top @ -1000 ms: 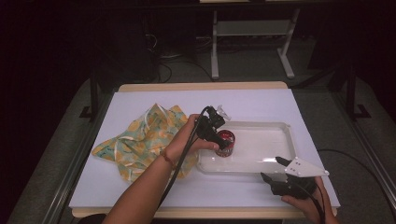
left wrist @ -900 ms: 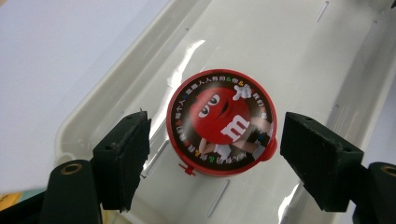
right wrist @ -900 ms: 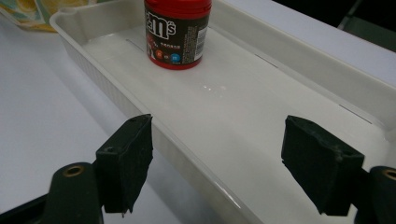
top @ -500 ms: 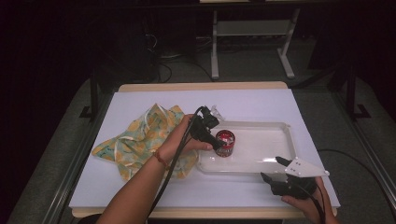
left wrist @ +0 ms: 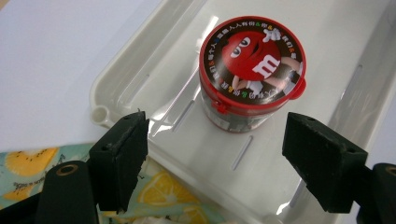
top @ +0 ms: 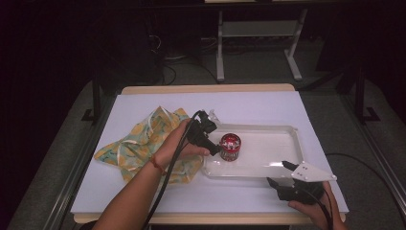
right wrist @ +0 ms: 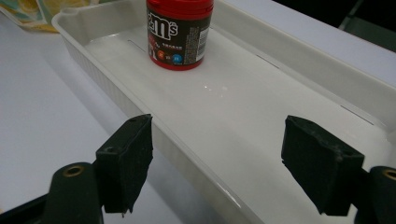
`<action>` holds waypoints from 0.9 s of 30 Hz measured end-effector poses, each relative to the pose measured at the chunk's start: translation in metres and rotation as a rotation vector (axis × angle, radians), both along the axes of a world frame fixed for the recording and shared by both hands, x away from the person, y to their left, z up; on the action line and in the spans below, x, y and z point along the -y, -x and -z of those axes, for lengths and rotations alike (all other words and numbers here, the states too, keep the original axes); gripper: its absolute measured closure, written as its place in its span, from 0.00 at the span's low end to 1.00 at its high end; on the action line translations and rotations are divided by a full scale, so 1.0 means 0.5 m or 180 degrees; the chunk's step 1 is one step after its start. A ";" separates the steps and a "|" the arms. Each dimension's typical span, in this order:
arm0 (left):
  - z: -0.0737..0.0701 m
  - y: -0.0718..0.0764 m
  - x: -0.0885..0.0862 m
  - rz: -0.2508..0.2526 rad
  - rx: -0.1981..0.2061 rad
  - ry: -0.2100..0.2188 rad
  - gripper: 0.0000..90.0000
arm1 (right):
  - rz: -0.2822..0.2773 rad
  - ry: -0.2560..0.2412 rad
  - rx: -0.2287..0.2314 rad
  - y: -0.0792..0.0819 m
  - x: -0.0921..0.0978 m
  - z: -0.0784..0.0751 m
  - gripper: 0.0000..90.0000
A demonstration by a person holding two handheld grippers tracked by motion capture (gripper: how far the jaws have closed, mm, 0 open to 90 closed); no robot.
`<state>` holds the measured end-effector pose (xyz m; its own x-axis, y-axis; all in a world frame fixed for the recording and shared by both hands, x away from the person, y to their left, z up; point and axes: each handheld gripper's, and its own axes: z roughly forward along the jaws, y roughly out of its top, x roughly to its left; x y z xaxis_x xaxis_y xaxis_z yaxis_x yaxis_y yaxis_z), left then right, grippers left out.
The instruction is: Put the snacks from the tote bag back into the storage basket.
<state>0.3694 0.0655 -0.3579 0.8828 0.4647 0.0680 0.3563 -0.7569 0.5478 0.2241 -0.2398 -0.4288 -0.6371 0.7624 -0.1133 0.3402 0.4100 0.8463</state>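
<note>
White table (top: 249,103), candy jar (top: 230,146) upright at tray's (top: 268,165) left end, both claws (left wrist: 212,154) (right wrist: 217,158) spread, empty.

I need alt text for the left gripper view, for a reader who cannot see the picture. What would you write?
A red-lidded candy jar stands upright in a white plastic tray, seen from above between the two open black jaws of the left gripper, which do not touch it. A fruit-patterned cloth lies by the tray's near edge, on a white table.
</note>
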 end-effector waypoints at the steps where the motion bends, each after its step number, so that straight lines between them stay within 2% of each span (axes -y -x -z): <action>1: 0.000 0.000 -0.002 -0.0002 0.0011 0.0001 0.25 | -0.0001 0.0001 -0.0001 0.000 0.000 0.000 0.27; 7: 0.003 0.000 -0.018 -0.0012 0.0025 -0.0041 0.25 | 0.0005 -0.0003 -0.0002 0.000 0.000 0.000 0.27; 10: 0.005 -0.001 -0.030 -0.0041 0.0072 -0.0037 0.25 | -0.0001 -0.0004 -0.0002 0.000 0.000 0.000 0.27; 19: 0.008 0.005 -0.048 0.0023 0.0131 -0.0073 0.24 | -0.0002 0.0001 -0.0001 0.000 -0.001 0.000 0.27; 25: 0.005 0.013 -0.059 0.0058 0.0207 -0.0192 0.23 | -0.0011 0.0000 -0.0012 0.000 -0.001 0.002 0.27; 27: 0.007 0.014 -0.064 0.0048 0.0222 -0.0171 0.23 | -0.0007 -0.0005 -0.0009 -0.001 0.000 0.001 0.27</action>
